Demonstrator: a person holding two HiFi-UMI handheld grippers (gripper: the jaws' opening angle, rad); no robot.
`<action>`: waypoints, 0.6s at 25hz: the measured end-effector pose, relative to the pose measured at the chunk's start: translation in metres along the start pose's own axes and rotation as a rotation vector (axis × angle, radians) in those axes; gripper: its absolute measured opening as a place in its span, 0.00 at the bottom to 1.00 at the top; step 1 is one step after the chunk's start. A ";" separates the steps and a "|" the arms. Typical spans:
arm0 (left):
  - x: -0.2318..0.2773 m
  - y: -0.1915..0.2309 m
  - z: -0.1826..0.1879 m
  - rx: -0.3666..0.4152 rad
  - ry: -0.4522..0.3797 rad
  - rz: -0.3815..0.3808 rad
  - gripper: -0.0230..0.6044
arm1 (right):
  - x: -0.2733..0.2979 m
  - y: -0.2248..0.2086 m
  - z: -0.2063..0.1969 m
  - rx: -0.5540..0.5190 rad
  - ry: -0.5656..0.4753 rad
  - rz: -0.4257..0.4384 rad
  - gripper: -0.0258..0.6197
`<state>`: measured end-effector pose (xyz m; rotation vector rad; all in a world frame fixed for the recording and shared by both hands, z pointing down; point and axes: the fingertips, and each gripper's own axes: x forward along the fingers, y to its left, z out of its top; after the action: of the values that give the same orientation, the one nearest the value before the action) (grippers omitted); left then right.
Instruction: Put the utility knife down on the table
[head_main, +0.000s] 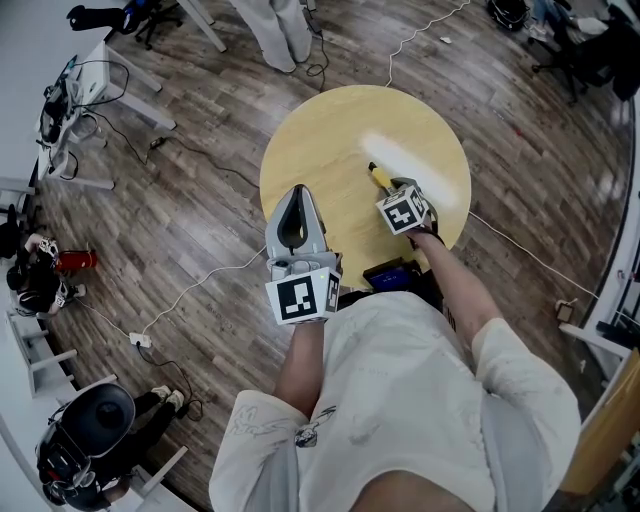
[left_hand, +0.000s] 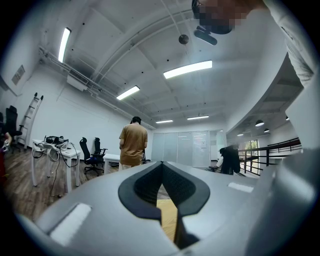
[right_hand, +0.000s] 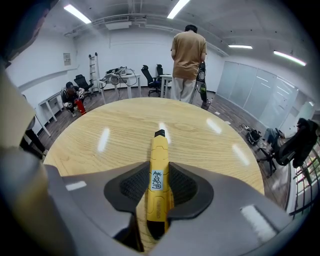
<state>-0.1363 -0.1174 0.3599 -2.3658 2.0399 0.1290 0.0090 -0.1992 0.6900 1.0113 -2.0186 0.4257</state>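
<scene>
right gripper (right_hand: 158, 172) clenched on yellow knife (right_hand: 158, 150), blade end over round wooden table (right_hand: 100, 135) | left gripper (left_hand: 162, 167) jaws pressed together, nothing between them

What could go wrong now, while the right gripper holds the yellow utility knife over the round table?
1. The right gripper clamps the utility knife only at its rear half; the front end may swing or slip out.
2. The table looks glossy, so a knife released from above might bounce or slide.
3. Whether a blade is out at the black tip I cannot tell; it might scratch the wood.
</scene>
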 end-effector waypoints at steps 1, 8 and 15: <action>0.000 0.000 0.000 0.000 0.001 0.001 0.06 | 0.000 0.000 -0.001 -0.001 0.001 -0.002 0.23; -0.001 0.000 0.000 -0.001 0.001 0.001 0.06 | 0.004 -0.002 -0.003 -0.015 0.009 -0.009 0.23; -0.001 -0.002 0.001 0.001 0.002 -0.006 0.06 | 0.003 -0.001 -0.005 -0.028 0.013 -0.008 0.23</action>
<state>-0.1344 -0.1158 0.3586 -2.3721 2.0326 0.1254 0.0115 -0.1983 0.6954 0.9972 -2.0025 0.3976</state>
